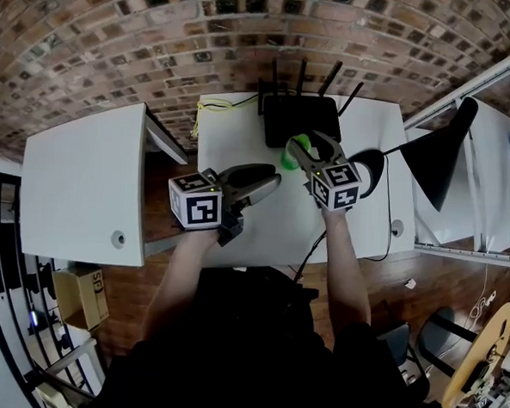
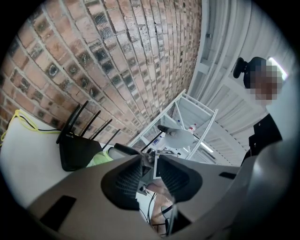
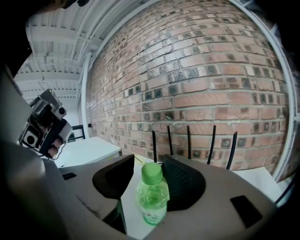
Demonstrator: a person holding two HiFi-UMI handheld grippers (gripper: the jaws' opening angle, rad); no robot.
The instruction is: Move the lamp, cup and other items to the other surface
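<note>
A small green bottle (image 1: 294, 151) with a green cap stands upright on the white middle table (image 1: 233, 141), in front of a black router (image 1: 301, 120). My right gripper (image 1: 303, 146) reaches around it. In the right gripper view the bottle (image 3: 152, 197) sits between the pads of the right gripper (image 3: 149, 178), close against the right pad, with a gap on the left, so the jaws are open. My left gripper (image 1: 269, 181) hovers to the left above the same table, pointing at the bottle, shut and empty. The black lamp (image 1: 443, 154) leans over the table's right end.
A second white surface (image 1: 84, 188) lies to the left, across a narrow gap. A yellow cable (image 1: 211, 106) lies at the middle table's far left corner. The router's antennas (image 3: 187, 140) rise just behind the bottle, before a brick wall. Dark cables hang off the near edge.
</note>
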